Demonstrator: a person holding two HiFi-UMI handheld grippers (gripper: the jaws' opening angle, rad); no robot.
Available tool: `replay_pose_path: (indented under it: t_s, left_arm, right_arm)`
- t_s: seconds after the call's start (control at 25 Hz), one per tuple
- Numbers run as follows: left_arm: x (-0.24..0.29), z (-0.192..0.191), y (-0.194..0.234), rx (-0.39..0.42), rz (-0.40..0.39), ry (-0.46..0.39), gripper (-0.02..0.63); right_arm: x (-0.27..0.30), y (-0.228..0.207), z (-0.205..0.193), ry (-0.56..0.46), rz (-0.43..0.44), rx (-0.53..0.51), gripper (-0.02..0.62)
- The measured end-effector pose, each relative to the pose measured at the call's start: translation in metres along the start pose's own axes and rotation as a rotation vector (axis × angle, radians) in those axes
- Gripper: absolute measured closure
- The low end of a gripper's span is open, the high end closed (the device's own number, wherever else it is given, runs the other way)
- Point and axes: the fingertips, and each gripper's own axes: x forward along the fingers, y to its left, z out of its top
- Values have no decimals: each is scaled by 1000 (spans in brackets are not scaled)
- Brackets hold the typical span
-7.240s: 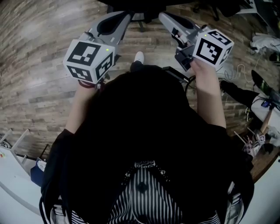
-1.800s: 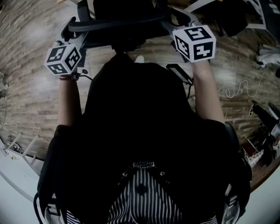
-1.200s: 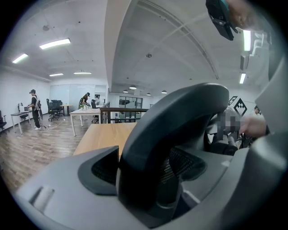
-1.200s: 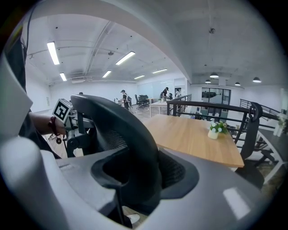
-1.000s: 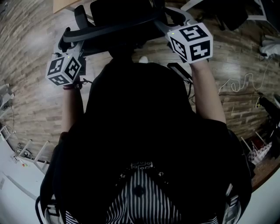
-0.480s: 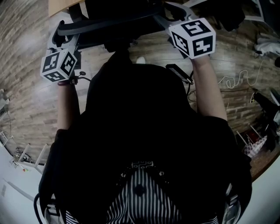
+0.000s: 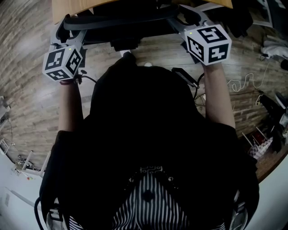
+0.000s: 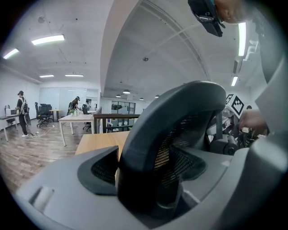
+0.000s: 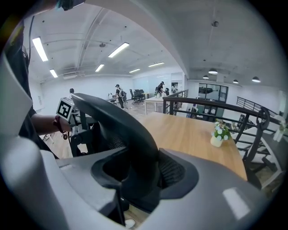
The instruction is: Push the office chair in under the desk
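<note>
Right now both of your grippers are clamped on the office chair (image 7: 121, 20), which stands hard against the near edge of the desk (image 7: 67, 6). Your left gripper (image 8: 146, 170) has its jaws closed round the dark curved frame at the top of the backrest. The frame fills the gap between the pads, with the mesh panel just behind it on the desk side. Your right gripper (image 9: 146, 176) holds the same rim farther along the desk's edge, and its two pads are pressed on either side of the black bar.

From your head view, the backrest runs along the desk's wooden edge. The marker cubes of both grippers sit on the side away from the desk, over the wood-plank floor (image 7: 27, 103). How far the seat reaches under the desk you cannot tell, because the backrest and your own body cover it.

On the desk, toward its far side, stands a small flower pot (image 9: 217, 137), well apart from the chair. Beyond the desk, people (image 9: 118, 95) stand among other tables.
</note>
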Motion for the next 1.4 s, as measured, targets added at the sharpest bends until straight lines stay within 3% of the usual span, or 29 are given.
replay_pose_path:
  t_s: [0.88, 1.2, 1.4]
  left_arm:
    - [70, 28, 24, 25, -91, -24, 255]
    - [103, 41, 25, 39, -83, -35, 256]
    - [118, 49, 30, 19, -84, -10, 256]
  right_arm:
    - [40, -64, 39, -33, -121, 100, 399]
    - [52, -100, 51, -78, -141, 116, 400]
    - [59, -114, 61, -44, -119, 98, 403]
